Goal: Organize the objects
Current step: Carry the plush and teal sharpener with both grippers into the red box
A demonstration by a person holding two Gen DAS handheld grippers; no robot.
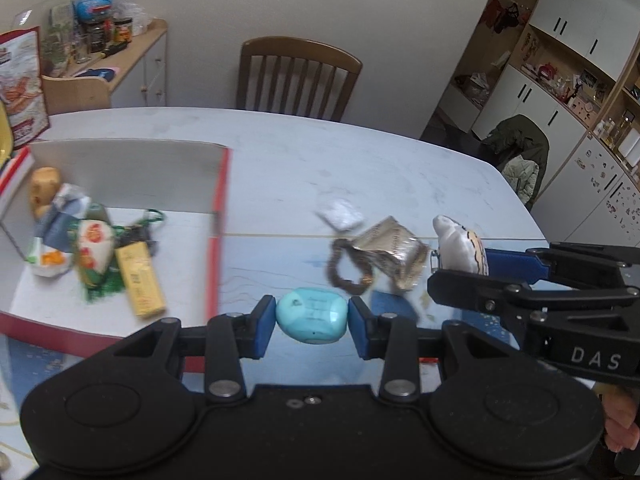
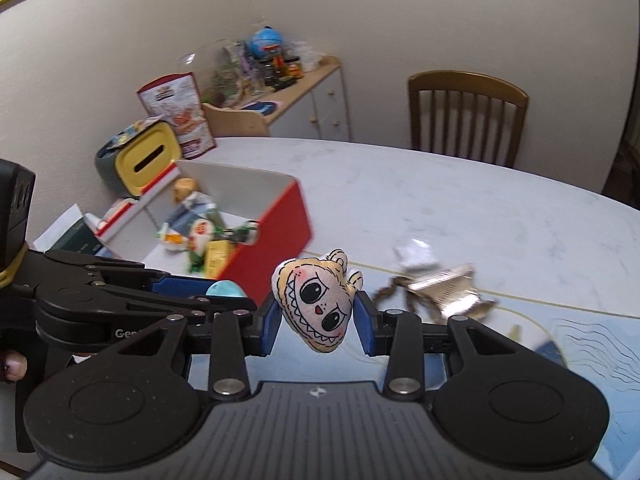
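Lighting: soft, even indoor, shadows faint. Blur: red-walled cardboard box (image 1: 218,216) and crumpled silver foil wrapper (image 1: 394,250) beyond the jaws smeared. Edges: fisheye-bent, dark corners.

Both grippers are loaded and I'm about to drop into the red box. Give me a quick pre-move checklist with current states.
1. Left gripper clamped on the turquoise case: ok.
2. Right gripper clamped on the plush face charm: ok.
3. Red box open on top: ok.
4. Free floor space in the box beside the yellow packet: ok.
5. Grippers clear of each other: cannot tell, they sit close side by side.
6. Table leftovers, bead bracelet and foil wrapper, out of the path: ok.
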